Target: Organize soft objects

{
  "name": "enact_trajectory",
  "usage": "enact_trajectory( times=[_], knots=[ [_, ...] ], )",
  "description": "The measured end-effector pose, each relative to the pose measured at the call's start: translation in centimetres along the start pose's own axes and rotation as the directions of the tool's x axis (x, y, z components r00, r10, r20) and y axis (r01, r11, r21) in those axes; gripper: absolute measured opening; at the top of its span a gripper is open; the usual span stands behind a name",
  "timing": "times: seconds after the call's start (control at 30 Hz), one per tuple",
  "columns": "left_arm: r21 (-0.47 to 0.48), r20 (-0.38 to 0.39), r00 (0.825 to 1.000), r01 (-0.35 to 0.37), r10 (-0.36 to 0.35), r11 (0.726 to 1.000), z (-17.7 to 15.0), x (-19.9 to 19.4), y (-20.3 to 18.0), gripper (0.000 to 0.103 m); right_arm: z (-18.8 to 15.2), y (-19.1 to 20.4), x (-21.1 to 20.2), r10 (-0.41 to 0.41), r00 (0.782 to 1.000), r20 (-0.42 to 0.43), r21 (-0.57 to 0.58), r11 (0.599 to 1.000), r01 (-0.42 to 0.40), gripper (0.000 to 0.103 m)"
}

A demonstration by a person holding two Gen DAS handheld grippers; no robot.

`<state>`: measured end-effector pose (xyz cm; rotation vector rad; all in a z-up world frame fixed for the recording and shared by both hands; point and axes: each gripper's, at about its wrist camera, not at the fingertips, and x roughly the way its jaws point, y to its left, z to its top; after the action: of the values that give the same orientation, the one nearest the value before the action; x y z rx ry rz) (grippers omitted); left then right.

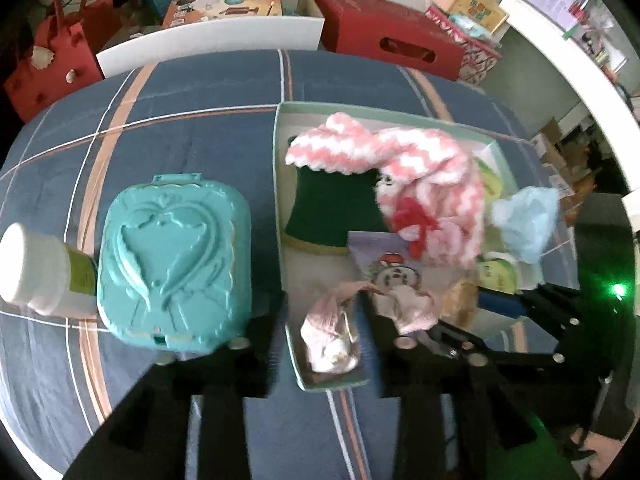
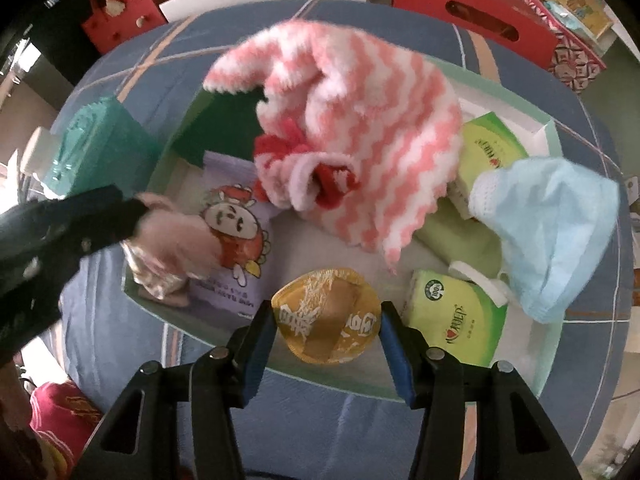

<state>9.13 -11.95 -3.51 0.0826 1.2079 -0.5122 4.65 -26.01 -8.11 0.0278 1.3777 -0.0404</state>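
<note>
A shallow pale-green tray [image 1: 280,184] [image 2: 554,344] lies on the blue plaid bed. In it are a pink-and-white knitted cloth [image 1: 432,184] [image 2: 360,128], a dark green cloth [image 1: 336,208], a light blue face mask [image 1: 528,220] [image 2: 560,232], a purple snack pouch [image 2: 232,280], green tissue packs [image 2: 452,320] and a small pink packet [image 1: 332,332] [image 2: 168,256]. My left gripper [image 1: 324,320] is open around the pink packet at the tray's near corner. My right gripper [image 2: 326,330] is shut on a round golden jelly cup [image 2: 326,320] [image 1: 460,300] above the tray's near edge.
A teal heart-embossed plastic case [image 1: 176,264] [image 2: 96,148] and a white-capped bottle [image 1: 36,272] lie left of the tray. Beyond the bed stand a red box [image 1: 392,44], a red bag [image 1: 56,68], a toy box [image 1: 224,4] and a white board [image 1: 212,40].
</note>
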Motion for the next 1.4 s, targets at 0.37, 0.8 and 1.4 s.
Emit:
enact_trajectory(
  times=[0.37, 0.8, 1.4],
  knots=[
    [0.009, 0.059, 0.998, -0.038, 0.037, 0.999, -2.9, -2.8, -0.1, 0.060, -3.3, 0.8, -3.9, 0.008, 0.993, 0.119, 0.078, 0.997, -0.017, 0.068],
    [-0.041, 0.238, 0.916, -0.321, 0.322, 0.946, -6.8, -4.3, 3.5, 0.099, -8.7, 1.9, -5.5, -0.121, 0.951, 0.283, 0.232, 0.971, 0.054, 0.073],
    [-0.076, 0.205, 0.897, -0.383, 0.391, 0.920, -7.4, -4.8, 4.2, 0.099, -9.3, 4.2, -7.6, -0.226, 0.921, 0.318, 0.207, 0.964, 0.165, 0.103]
  ],
)
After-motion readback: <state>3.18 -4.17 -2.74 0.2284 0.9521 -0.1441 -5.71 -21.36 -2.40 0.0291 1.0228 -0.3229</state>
